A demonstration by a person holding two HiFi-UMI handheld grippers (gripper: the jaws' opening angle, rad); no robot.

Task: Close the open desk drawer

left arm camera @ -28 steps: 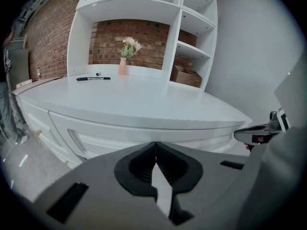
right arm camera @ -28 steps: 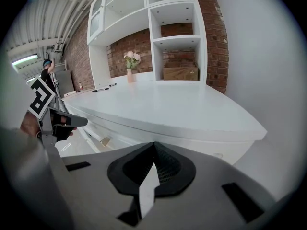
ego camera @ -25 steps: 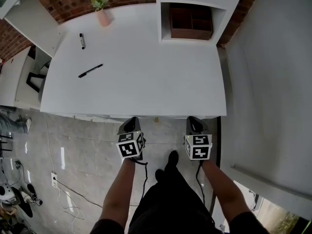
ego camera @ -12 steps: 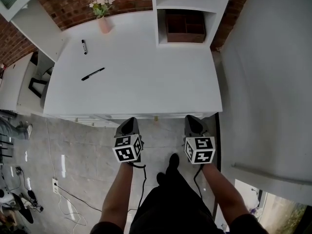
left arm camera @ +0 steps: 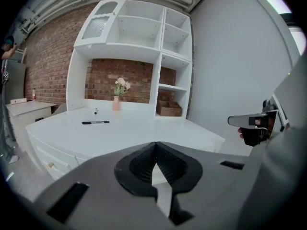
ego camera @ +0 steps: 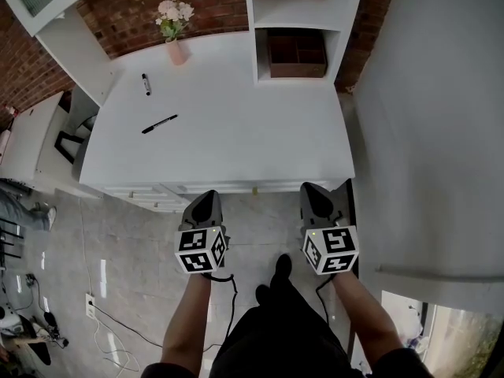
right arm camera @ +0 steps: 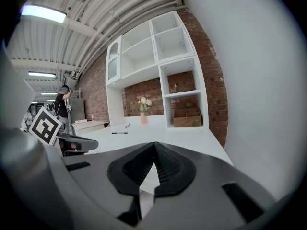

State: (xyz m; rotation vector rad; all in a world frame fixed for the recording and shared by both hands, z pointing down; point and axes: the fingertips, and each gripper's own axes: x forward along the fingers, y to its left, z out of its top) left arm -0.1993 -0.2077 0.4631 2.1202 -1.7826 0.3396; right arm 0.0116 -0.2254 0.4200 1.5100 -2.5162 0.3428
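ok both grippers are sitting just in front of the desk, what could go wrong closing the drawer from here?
1. The drawer seems only slightly out under the desk's left front and is mostly hidden in the head view, so a push could miss its front.
2. The left gripper and right gripper are both shut and empty. The right is farther, and reaching across risks a clash.
3. A hard shove may jolt the vase or roll the pen.

The surface (ego camera: pixel 236 132) was white, the pen (ego camera: pixel 160 124) black, the vase (ego camera: pixel 176 52) pink, the far wall (ego camera: pixel 197 2) red brick.
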